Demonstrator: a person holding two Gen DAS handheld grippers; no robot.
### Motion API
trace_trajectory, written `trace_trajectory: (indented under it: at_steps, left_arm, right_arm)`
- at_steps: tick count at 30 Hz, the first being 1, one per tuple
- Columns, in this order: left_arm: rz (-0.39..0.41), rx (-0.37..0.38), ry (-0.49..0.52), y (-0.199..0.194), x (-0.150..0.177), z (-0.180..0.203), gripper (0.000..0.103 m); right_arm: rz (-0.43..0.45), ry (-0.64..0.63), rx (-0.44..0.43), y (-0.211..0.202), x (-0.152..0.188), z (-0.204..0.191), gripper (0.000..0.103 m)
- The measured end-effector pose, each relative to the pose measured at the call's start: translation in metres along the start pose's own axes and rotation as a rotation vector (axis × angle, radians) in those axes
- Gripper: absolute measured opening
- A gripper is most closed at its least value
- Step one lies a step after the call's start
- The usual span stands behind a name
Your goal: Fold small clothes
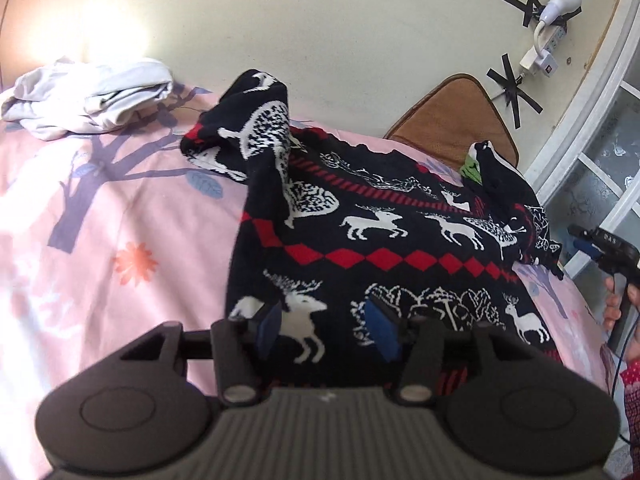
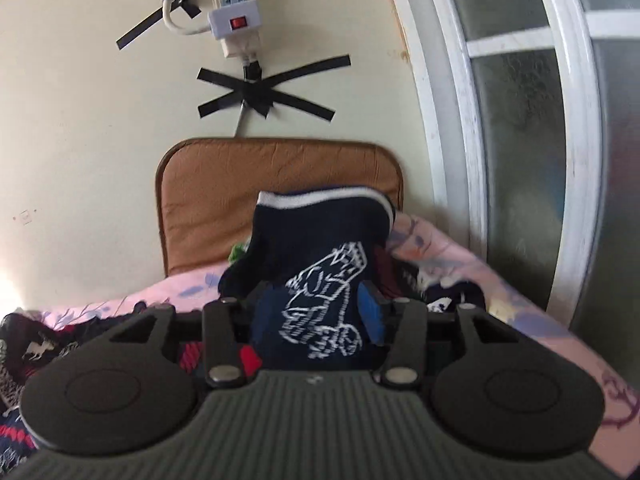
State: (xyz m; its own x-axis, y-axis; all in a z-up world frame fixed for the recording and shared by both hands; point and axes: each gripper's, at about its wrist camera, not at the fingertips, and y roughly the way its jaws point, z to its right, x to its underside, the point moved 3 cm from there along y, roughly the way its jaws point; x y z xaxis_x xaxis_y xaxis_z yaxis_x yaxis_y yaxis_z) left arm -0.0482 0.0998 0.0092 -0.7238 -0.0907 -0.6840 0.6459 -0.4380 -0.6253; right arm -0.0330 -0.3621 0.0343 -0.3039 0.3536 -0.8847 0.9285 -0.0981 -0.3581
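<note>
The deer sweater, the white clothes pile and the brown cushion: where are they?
deer sweater [image 1: 384, 236]: left wrist view, on its flat middle.
white clothes pile [image 1: 88, 96]: left wrist view, on its top fold.
brown cushion [image 2: 224, 200]: right wrist view, on its face.

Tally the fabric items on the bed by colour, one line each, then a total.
Black, red and white reindeer sweater: 1
White bundled cloth at the far left corner: 1
Brown cushion against the wall: 1
Green scrap beside the raised sleeve, too hidden to identify: 1
Total: 4

The sweater's dark sleeve stands between the right gripper fingers.
</note>
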Motion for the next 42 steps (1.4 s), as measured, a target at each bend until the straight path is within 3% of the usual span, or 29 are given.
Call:
trace_trajectory:
  at_steps: [4,7,11,17,20,22,24,25,26,27,29,31,33,34,35,36,37,40,42]
  left_arm:
    - [-0.002,-0.025,-0.049,-0.036,0.011,-0.022,0.052]
    - [-0.021,-0.024,-0.106,-0.056,0.022,-0.034,0.052]
    - [-0.021,0.006,-0.106,-0.075,0.035,-0.031,0.052]
    - [0.059,-0.068,-0.101,-0.109,0.046,-0.035,0.052]
    - [0.116,-0.111,-0.132,-0.133,0.052,-0.045,0.052]
    - [0.147,-0.124,-0.151,-0.146,0.056,-0.052,0.052]
    - [0.163,-0.129,-0.166,-0.155,0.062,-0.056,0.052]
    - [0.166,-0.134,-0.168,-0.157,0.064,-0.058,0.052]
    - [0.169,-0.141,-0.168,-0.159,0.065,-0.060,0.052]
    - [0.175,-0.146,-0.169,-0.162,0.066,-0.063,0.052]
    - [0.194,-0.146,-0.183,-0.166,0.066,-0.067,0.052]
    - [0.215,-0.128,-0.200,-0.170,0.062,-0.073,0.052]
    - [0.224,-0.111,-0.203,-0.169,0.058,-0.075,0.052]
    - [0.222,-0.104,-0.201,-0.167,0.056,-0.075,0.052]
    - [0.218,-0.099,-0.197,-0.163,0.054,-0.074,0.052]
    - [0.213,-0.093,-0.191,-0.160,0.051,-0.072,0.052]
    - [0.209,-0.082,-0.181,-0.156,0.050,-0.070,0.052]
    - [0.187,-0.043,-0.161,-0.139,0.043,-0.063,0.053]
    - [0.175,-0.021,-0.142,-0.125,0.037,-0.057,0.053]
  right_arm:
    - [-0.114,0.027,-0.191,-0.036,0.047,-0.017,0.051]
    - [-0.191,-0.047,-0.295,-0.058,0.075,-0.042,0.052]
    - [-0.249,-0.156,-0.528,-0.078,0.090,-0.109,0.052]
    - [-0.367,-0.414,-0.984,-0.100,0.121,-0.228,0.054]
    - [-0.462,-0.568,-1.149,-0.104,0.142,-0.288,0.056]
    - [-0.508,-0.682,-1.151,-0.103,0.162,-0.314,0.056]
    - [-0.525,-0.802,-1.046,-0.091,0.184,-0.326,0.053]
    - [-0.555,-0.827,-1.006,-0.083,0.192,-0.326,0.031]
    - [-0.562,-0.811,-0.998,-0.077,0.193,-0.323,0.025]
    - [-0.593,-0.771,-1.018,-0.074,0.189,-0.321,0.012]
    - [-0.694,-0.517,-1.093,-0.063,0.164,-0.312,0.011]
    - [-0.755,-0.191,-1.213,-0.052,0.142,-0.296,0.011]
    - [-0.850,-0.009,-1.248,-0.040,0.139,-0.281,0.022]
    - [-0.891,0.018,-1.236,-0.035,0.144,-0.275,0.046]
    - [-0.940,-0.004,-1.191,-0.032,0.153,-0.269,0.058]
    - [-0.938,-0.046,-1.125,-0.031,0.157,-0.264,0.060]
    - [-0.899,-0.095,-1.083,-0.032,0.158,-0.256,0.059]
    - [-0.827,-0.074,-1.097,-0.036,0.144,-0.236,0.055]
    - [-0.848,-0.176,-1.044,-0.040,0.155,-0.240,0.055]
